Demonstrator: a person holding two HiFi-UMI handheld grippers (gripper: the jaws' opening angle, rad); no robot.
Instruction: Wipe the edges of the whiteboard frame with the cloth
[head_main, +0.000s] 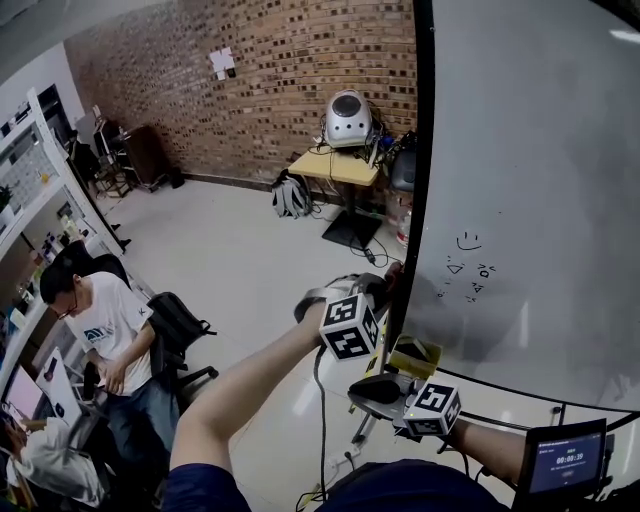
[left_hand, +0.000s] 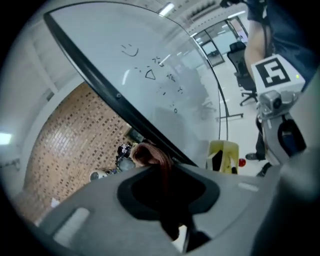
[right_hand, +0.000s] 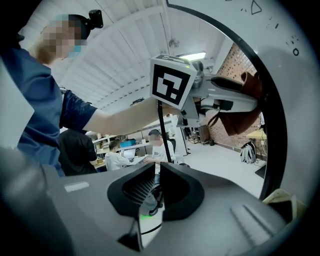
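step: looks like the side-edge wipe is going on right now, low on the board's left upright, not far above the bottom corner
left gripper (left_hand: 162, 175): jaws are clamping down on the cloth (left_hand: 150, 152), only slightly apart because of the fabric bunched between them
cloth: brownish, sticking out past the jaw tips and, as far as I can tell, touching the black whiteboard frame (left_hand: 100, 75); in the head view it's sitting at about 1 o'clock from that gripper's marker cube
frame: in the left gripper view it's running from 10 o'clock down to the middle, right where the cloth is meeting it
right gripper (right_hand: 156, 175): jaws are nearly together, just a thin slit, nothing in them; it's hanging at about 5 o'clock from the left one, doing no work
whiteboard (head_main: 530, 150): small doodles on it, none near the cloth
next move, my guess: sliding the cloth along the upright with steady pressure, then rounding the corner onto the bottom rail without letting the fabric slip off the narrow edge
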